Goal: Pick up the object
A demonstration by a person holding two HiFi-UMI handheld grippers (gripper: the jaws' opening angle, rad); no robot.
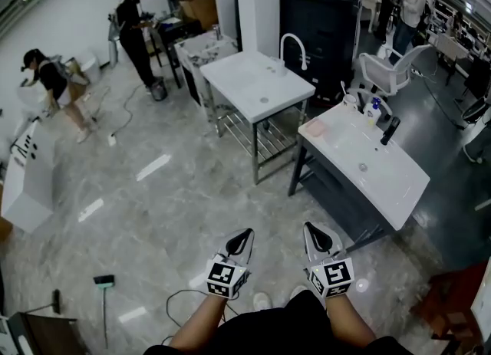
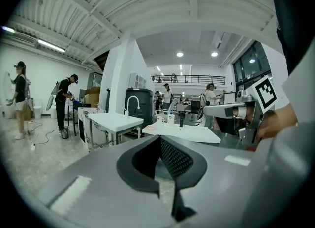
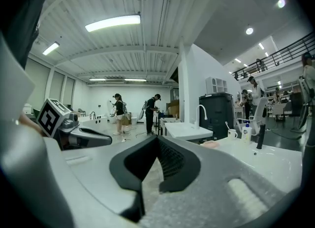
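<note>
My left gripper [image 1: 246, 234] and right gripper [image 1: 310, 228] are held side by side low in the head view, over the grey marble floor, both pointing forward. Each is shut with nothing between its pads; the tips meet in the left gripper view [image 2: 159, 138] and the right gripper view [image 3: 157, 138]. Ahead and to the right stands a white basin counter [image 1: 387, 181]. On it lie a pink flat object [image 1: 314, 127], a cup with a toothbrush [image 1: 350, 100], a pump bottle [image 1: 374, 110] and a black faucet [image 1: 390, 130]. Both grippers are well short of that counter.
A second white sink on metal legs [image 1: 257, 85] with a white faucet [image 1: 294, 45] stands further back, a dark cabinet [image 1: 322, 24] behind it. Several people work at the far left and back. A cable [image 1: 180, 300] and a small brush [image 1: 104, 281] lie on the floor nearby.
</note>
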